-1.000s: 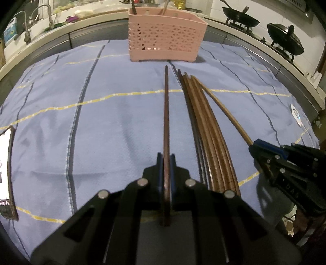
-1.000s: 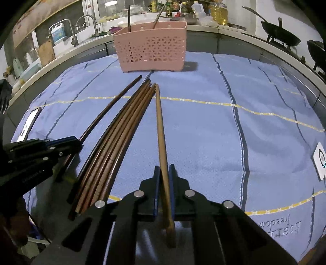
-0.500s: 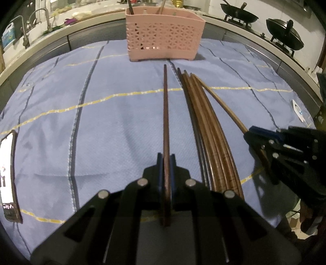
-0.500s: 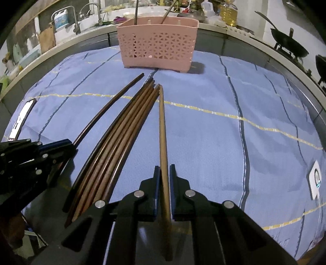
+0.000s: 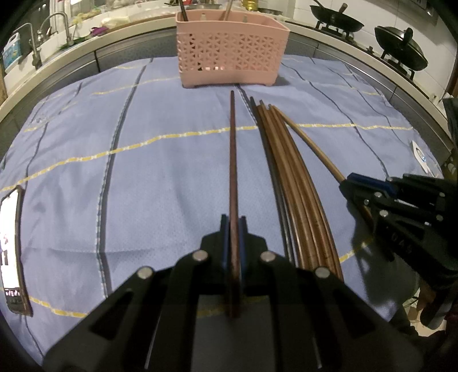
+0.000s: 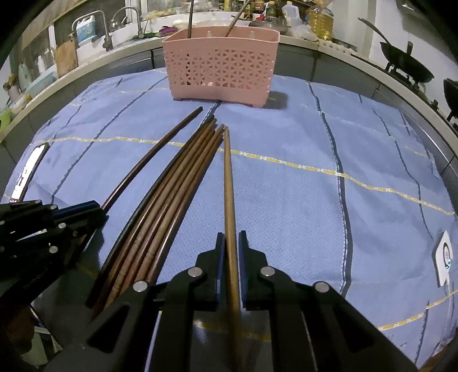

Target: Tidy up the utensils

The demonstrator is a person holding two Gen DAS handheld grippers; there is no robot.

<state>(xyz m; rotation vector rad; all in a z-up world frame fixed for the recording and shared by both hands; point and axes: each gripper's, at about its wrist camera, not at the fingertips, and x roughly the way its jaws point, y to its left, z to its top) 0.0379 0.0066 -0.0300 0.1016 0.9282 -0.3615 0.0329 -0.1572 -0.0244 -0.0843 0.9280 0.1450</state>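
A dark reddish-brown chopstick point(image 5: 233, 171) is clamped between the jaws of the left gripper point(image 5: 232, 226), its tip pointing toward the pink perforated basket point(image 5: 232, 54) at the far end of the blue cloth point(image 5: 143, 171). A lighter tan chopstick point(image 6: 229, 183) is gripped likewise by the right gripper point(image 6: 231, 243), also aimed toward the basket. Between the two held sticks, nearer the camera than the basket, a bundle of brown chopsticks point(image 5: 289, 171) is laid side by side on the cloth, with one blackish stick along its edge. Two utensil handles are seen standing upright in the basket.

Only in the left wrist view are two woks point(image 5: 400, 51) shown together on a stove to the right of the basket, and a phone point(image 5: 11, 251) lies at the cloth's left edge. Only in the right wrist view are bottles point(image 6: 317, 23) seen behind the basket and a white tag point(image 6: 445, 254) shown large on the cloth.

Compared with a second ago, the left gripper's picture is nearly unchanged, while in the right wrist view the basket is shifted to the right and appears more centred. Both grips are unchanged.
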